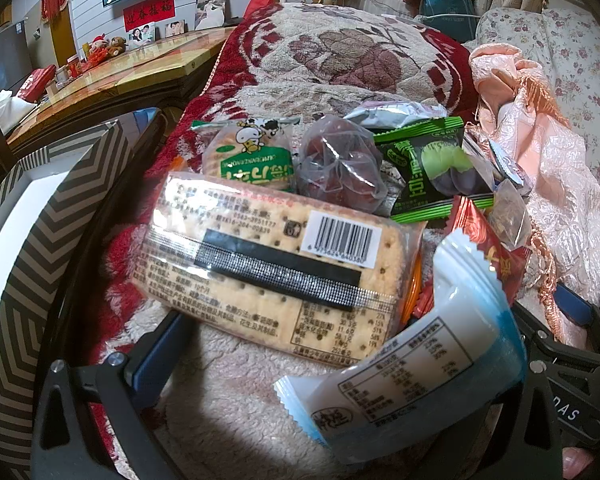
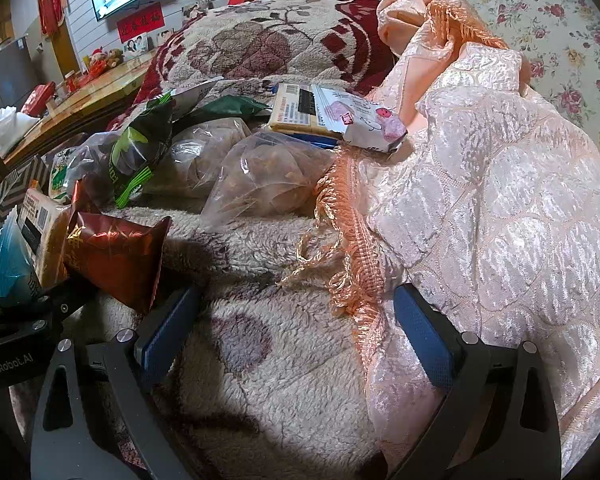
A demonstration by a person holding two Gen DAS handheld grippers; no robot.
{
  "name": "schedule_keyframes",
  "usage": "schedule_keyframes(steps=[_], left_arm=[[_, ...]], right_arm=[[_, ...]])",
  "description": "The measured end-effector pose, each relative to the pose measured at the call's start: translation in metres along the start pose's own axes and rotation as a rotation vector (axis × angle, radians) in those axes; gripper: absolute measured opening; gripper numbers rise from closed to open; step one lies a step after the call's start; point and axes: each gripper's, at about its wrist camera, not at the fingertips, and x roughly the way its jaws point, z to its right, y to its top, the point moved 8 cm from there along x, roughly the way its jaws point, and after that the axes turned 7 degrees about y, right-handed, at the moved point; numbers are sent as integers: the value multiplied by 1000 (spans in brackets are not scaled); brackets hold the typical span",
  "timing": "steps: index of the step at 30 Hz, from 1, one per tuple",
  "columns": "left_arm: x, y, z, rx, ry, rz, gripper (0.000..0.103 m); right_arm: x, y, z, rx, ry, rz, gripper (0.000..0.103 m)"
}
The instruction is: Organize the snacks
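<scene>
Snack packets lie heaped on a plush floral blanket point(image 2: 284, 360) beside a crumpled peach fringed cloth point(image 2: 500, 220).

A striped box point(image 1: 28, 264) at the left is cut off by the frame, its contents unseen. The cracker packet point(image 1: 276, 264) and the white-and-blue packet point(image 1: 416, 380) lie between the left gripper point(image 1: 352, 344)'s fingers; whether they are pinched cannot be told. Clear bags point(image 2: 260, 176) hold brownish snacks, hard to make out. The red packet point(image 2: 116, 256) touches the spread, empty right gripper point(image 2: 296, 340).
</scene>
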Motion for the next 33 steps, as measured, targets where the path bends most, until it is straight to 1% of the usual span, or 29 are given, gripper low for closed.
schedule_keyframes(steps=[20,23,25,27,29,30,33], left_arm=[[0,0,0,0,-1,-3,103],[0,-3,-1,21,-9,-31,103],[-6,-5,-4,23,-13,-54,103],[-18,-6,-11,16,-16,-59,103],[-37,-2,-22,4,-28,-32,103],[-44,1,-27,2,-36,-25,103],[-59,7,-42,-2,-44,-26,103]], right_arm=[[0,0,0,1,1,-1,98],[-1,-1,0,6,4,-8,98],[-4,-3,-2,15,14,-40,98],[-10,-5,-5,12,29,-69,98],[-19,-4,-9,2,37,-73,98],[-25,-1,-12,-9,54,-64,98],[-39,3,-22,-45,106,-53,98]])
